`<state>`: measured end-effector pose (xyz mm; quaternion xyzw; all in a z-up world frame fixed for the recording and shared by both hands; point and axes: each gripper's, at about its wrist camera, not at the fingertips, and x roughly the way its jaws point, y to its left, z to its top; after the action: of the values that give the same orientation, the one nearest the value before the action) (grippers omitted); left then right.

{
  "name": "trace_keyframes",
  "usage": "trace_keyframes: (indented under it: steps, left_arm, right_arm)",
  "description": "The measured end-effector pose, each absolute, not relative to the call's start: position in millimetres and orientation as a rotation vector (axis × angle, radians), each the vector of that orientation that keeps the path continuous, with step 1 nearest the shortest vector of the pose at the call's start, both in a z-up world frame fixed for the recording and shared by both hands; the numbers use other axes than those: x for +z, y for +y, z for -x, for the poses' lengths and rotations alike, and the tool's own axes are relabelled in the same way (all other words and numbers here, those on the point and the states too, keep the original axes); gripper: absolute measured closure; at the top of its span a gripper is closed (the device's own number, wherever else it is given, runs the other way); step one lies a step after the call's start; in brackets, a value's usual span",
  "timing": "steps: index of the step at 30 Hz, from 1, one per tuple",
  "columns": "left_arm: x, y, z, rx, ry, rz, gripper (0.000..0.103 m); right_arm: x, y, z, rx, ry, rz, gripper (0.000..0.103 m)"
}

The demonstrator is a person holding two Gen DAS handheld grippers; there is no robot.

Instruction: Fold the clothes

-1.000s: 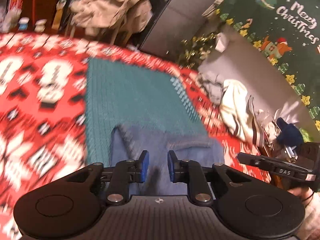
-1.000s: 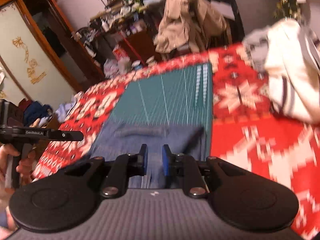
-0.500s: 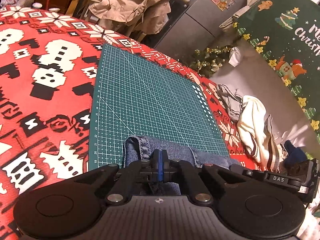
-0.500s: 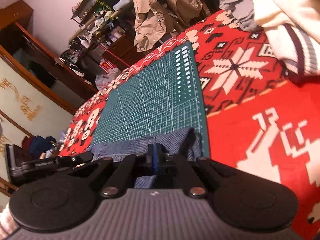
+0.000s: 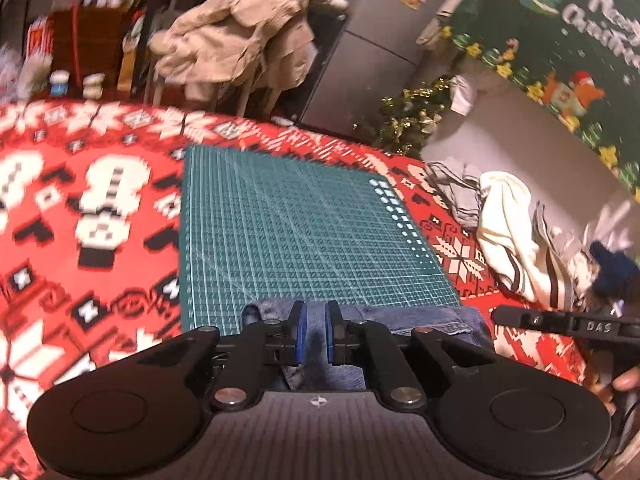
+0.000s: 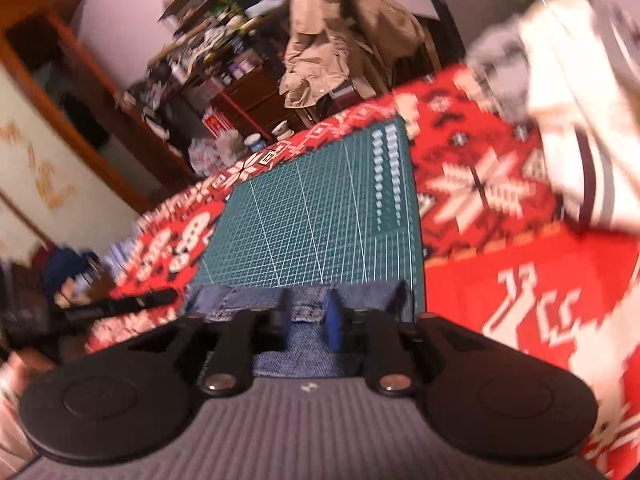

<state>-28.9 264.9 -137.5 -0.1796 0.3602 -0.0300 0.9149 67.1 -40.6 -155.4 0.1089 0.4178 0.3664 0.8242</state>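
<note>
blue denim garment [image 5: 420, 316] lies at the near edge of the green gridded cutting mat [image 5: 304, 232] on a red patterned cloth [image 5: 80, 240]. left gripper [image 5: 316, 334] and right gripper [image 6: 308, 320] hover over the denim, jaws parted, nothing pinched. a cream striped garment [image 5: 512, 232] lies well apart.

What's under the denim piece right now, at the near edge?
The denim garment lies on the green cutting mat, which rests on the red patterned cloth. The left claw hides the nearer denim, so anything beneath there cannot be seen.
</note>
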Motion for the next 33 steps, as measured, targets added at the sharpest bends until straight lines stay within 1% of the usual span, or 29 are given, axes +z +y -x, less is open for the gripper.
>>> trace_keyframes:
  steps: [1,2,3,4,5,6,7,10,11,13,14,15,16,17,18,19,20,22,27,28,33]
  left_arm:
    - [-134.3,261.7,29.0,-0.057,0.738,0.350,0.085]
    - [-131.9,259.3,29.4,-0.059,0.732,0.344,0.080]
    - [-129.8,257.3,30.2,-0.051,0.721,0.334,0.080]
    - [-127.7,255.4,31.1,-0.040,0.709,0.323,0.080]
    - [-126.8,254.4,31.0,-0.029,0.705,0.316,0.080]
    - [-126.0,253.6,30.8,-0.019,0.702,0.310,0.081]
    - [-125.3,252.7,30.5,-0.008,0.699,0.304,0.081]
    - [-126.9,251.3,27.7,-0.016,0.699,0.320,0.081]
    - [-128.3,251.1,26.3,-0.027,0.701,0.332,0.082]
    - [-131.1,250.6,23.5,-0.050,0.706,0.358,0.089]
    - [-132.4,250.4,22.1,-0.061,0.708,0.371,0.095]
    - [-133.8,250.1,20.7,-0.073,0.710,0.383,0.097]
    - [-135.2,249.9,19.3,-0.084,0.712,0.396,0.098]
    - [-136.3,248.8,17.6,-0.097,0.713,0.411,0.102]
    - [-137.5,247.5,15.7,-0.110,0.713,0.426,0.103]
    - [-138.5,246.5,13.5,-0.122,0.714,0.435,0.103]
    - [-140.7,245.0,11.6,-0.128,0.718,0.434,0.103]
    - [-145.8,241.9,7.9,-0.139,0.727,0.428,0.103]
    - [-167.9,239.9,3.3,-0.115,0.779,0.384,0.102]
    - [-172.9,241.2,4.5,-0.110,0.782,0.368,0.102]
    - [-178.3,247.2,16.2,-0.110,0.763,0.355,0.100]
  right_arm:
    - [-149.8,-35.0,-64.2,0.766,0.877,-0.191,0.068]
    - [-144.3,-29.5,-61.3,0.752,0.865,-0.151,0.067]
    - [-139.5,-26.5,-59.2,0.732,0.855,-0.118,0.060]
    - [-134.1,-22.4,-56.1,0.707,0.844,-0.080,0.047]
    - [-130.2,-18.7,-53.4,0.693,0.829,-0.051,0.038]
    - [-124.9,-15.3,-50.5,0.687,0.807,-0.024,0.023]
    - [-120.5,-13.3,-45.9,0.697,0.769,0.007,0.015]
    - [-110.3,-9.7,-30.0,0.705,0.656,0.119,0.009]
    - [-109.5,-10.5,-26.8,0.705,0.647,0.126,0.009]
    - [-109.1,-11.6,-23.0,0.714,0.646,0.121,0.009]
    - [-111.3,-12.3,-24.2,0.721,0.663,0.101,0.010]
    - [-113.6,-13.1,-25.4,0.728,0.681,0.081,0.012]
    - [-115.9,-13.0,-26.3,0.739,0.696,0.074,0.027]
    - [-118.8,-10.9,-27.6,0.741,0.708,0.092,0.038]
    - [-124.8,-6.1,-29.4,0.724,0.716,0.133,0.069]
    - [-128.9,-4.2,-30.5,0.711,0.722,0.147,0.095]
    - [-133.0,-2.3,-31.7,0.699,0.727,0.159,0.097]
    - [-141.8,-0.6,-38.0,0.705,0.751,0.106,0.096]
    - [-161.6,12.1,-44.1,0.679,0.766,0.139,0.097]
    - [-168.9,11.9,-45.3,0.663,0.764,0.146,0.102]
    - [-180.8,-2.8,-45.9,0.642,0.760,0.128,0.103]
